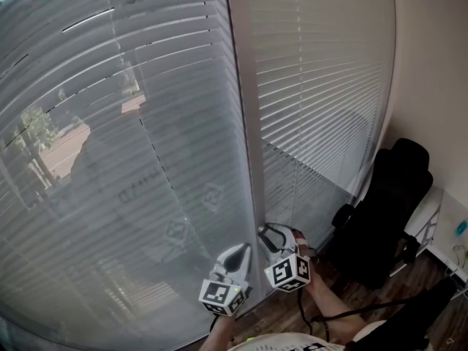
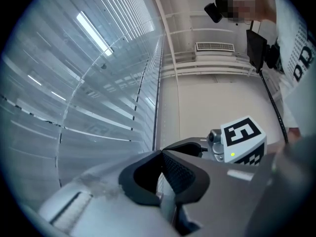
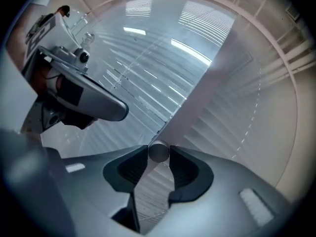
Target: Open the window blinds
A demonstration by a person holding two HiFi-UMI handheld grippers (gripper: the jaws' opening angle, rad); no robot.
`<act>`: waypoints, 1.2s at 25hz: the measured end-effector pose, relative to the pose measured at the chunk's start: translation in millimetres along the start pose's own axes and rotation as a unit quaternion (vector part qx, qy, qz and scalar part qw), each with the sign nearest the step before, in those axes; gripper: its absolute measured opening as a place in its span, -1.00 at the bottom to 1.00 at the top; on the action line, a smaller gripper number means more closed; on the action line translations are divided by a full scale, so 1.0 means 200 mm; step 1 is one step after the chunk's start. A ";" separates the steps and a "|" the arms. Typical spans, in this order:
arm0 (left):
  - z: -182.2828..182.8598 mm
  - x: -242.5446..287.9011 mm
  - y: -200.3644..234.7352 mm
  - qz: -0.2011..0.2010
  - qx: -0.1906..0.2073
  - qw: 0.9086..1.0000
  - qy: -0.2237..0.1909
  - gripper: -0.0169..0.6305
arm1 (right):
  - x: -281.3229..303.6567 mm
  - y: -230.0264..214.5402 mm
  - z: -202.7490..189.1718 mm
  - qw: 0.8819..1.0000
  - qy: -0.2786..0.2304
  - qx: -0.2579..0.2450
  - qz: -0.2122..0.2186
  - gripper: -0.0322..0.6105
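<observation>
Hanging lowered over both panes, the grey horizontal-slat window blinds (image 1: 146, 145) let the outdoors show dimly at the left; low beside the pale vertical window post (image 1: 245, 123), the right gripper (image 3: 159, 155) has its jaw tips pressed against either side of a small grey round wand (image 3: 158, 151); next to it, the left gripper (image 2: 160, 154) is closed, tips meeting, empty.

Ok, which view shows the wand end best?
The right gripper view: the wand's round end sits close up, right between the right gripper's jaw tips. The head view shows that gripper by the blinds, but the wand can't be made out. The left gripper view shows no wand.
</observation>
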State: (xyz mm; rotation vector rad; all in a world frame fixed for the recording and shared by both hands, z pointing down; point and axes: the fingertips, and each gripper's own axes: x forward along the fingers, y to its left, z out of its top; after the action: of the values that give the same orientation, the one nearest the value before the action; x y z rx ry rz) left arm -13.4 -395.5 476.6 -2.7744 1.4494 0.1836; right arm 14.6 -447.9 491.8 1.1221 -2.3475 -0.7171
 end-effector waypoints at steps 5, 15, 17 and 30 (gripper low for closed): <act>0.00 0.00 0.00 0.002 0.000 1.000 0.000 -0.97 | 0.00 0.00 0.00 1.000 -0.009 0.006 0.002 -0.48; 0.01 0.00 0.00 0.004 0.000 1.000 -0.001 -0.97 | 0.00 -0.01 0.00 0.992 -0.027 0.119 0.021 -0.48; 0.00 0.01 0.00 0.004 -0.001 1.000 -0.001 -0.97 | 0.00 -0.01 -0.01 0.986 -0.035 0.164 0.026 -0.48; -0.01 0.02 0.00 0.003 -0.004 1.000 -0.001 -0.97 | 0.00 -0.03 -0.04 0.941 -0.060 0.329 0.052 -0.48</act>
State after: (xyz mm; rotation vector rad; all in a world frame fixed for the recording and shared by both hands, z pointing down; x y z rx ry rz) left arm -10.4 -399.0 477.9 -2.7767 1.4596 0.1928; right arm 22.6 -453.5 494.0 1.2121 -2.8208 0.0679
